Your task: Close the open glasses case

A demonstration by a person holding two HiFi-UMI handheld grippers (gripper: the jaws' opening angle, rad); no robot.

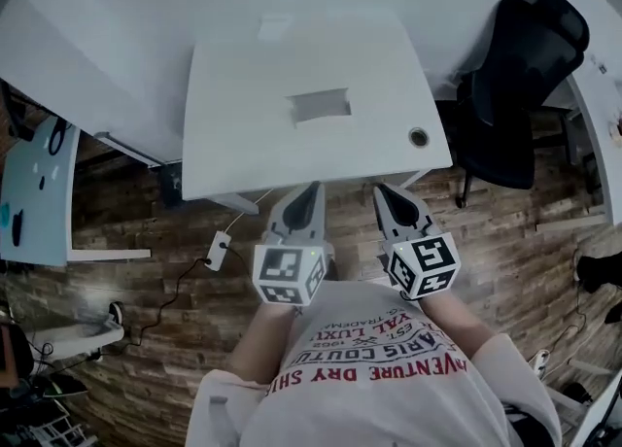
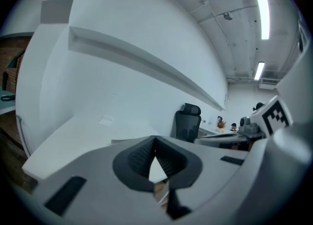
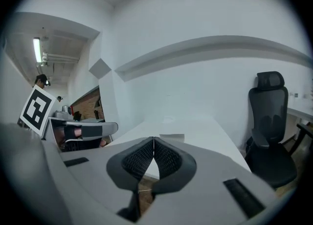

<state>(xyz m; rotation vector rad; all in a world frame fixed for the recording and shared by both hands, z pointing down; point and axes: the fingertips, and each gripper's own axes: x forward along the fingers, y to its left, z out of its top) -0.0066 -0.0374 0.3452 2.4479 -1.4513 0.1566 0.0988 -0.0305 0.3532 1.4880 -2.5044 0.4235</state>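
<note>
The glasses case [image 1: 321,103] is a pale grey rectangle lying flat near the middle of the white desk [image 1: 243,134]; its darker inside seems to face up. It shows small beyond the jaws in the left gripper view, case [image 2: 122,141], and in the right gripper view, case [image 3: 172,137]. Both grippers hang in front of the person's chest, short of the desk's near edge and well apart from the case. My left gripper [image 1: 313,186] [image 2: 155,140] is shut with nothing in it. Beside it, my right gripper [image 1: 381,188] [image 3: 154,140] is shut and empty too.
A flat white slip [image 1: 275,27] lies at the desk's far side. A round cable hole [image 1: 419,137] sits at its near right corner. A black office chair [image 1: 520,85] stands to the right. A power strip [image 1: 218,250] lies on the wooden floor.
</note>
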